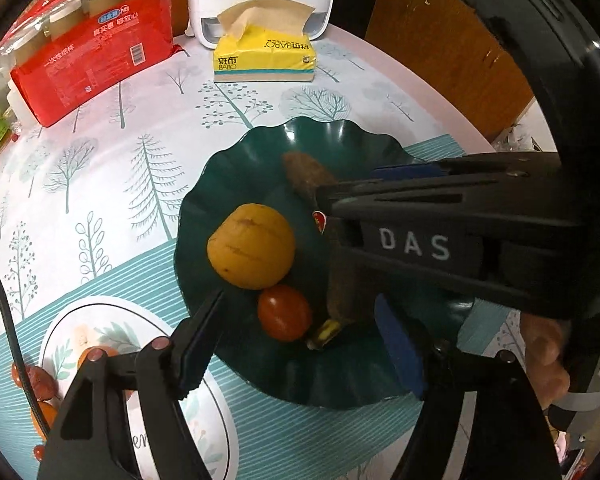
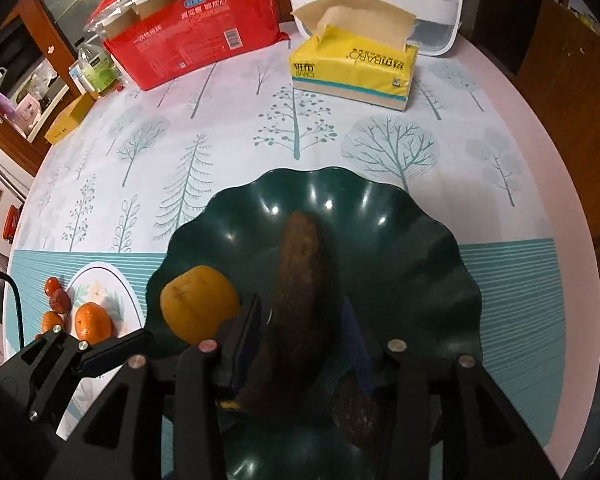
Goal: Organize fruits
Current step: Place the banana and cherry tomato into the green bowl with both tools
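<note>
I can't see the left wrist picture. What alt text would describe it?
A dark green scalloped plate holds a yellow-orange fruit, a small red tomato and a browned banana. The left gripper hangs open over the tomato; the right gripper straddles the banana.

"DAS" in white letters on the right gripper (image 1: 332, 216). Behind the green plate (image 2: 440, 264): yellow tissue pack (image 2: 352, 68) printed "BABO". Left of the pack, red cup package (image 2: 196, 36); Chinese print too small to read.
</note>
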`<state>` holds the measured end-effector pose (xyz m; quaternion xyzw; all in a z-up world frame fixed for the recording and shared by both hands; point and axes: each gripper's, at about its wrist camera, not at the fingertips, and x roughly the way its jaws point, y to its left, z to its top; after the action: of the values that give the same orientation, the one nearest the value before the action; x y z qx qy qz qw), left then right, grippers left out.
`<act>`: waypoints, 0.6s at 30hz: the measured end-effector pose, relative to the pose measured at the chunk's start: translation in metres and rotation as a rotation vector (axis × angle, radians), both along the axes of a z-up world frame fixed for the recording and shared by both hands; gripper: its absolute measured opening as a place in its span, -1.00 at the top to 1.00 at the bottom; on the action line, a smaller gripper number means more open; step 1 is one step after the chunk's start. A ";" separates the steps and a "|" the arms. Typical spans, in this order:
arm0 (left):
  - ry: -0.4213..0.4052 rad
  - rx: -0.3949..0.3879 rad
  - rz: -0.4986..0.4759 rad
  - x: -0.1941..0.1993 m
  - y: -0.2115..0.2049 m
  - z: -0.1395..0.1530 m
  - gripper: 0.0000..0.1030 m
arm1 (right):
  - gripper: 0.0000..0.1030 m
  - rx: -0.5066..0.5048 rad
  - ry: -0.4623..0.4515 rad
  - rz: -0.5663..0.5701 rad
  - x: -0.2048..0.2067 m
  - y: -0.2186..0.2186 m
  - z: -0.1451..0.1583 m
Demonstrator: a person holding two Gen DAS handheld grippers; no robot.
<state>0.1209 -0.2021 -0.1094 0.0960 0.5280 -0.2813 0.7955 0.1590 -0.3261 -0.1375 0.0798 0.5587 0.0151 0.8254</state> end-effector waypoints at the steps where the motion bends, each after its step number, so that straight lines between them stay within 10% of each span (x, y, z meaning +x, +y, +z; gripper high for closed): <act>1: 0.002 0.004 0.003 -0.001 0.001 0.001 -0.45 | 0.17 0.001 -0.007 -0.002 -0.002 0.000 0.002; 18: -0.098 0.034 0.053 -0.035 0.059 0.044 -0.48 | 0.17 0.000 -0.090 0.012 -0.041 0.020 0.042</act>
<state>0.0854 -0.1431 -0.0650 0.1093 0.4954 -0.2460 0.8259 0.1183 -0.3062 -0.0953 0.0757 0.5214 0.0237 0.8496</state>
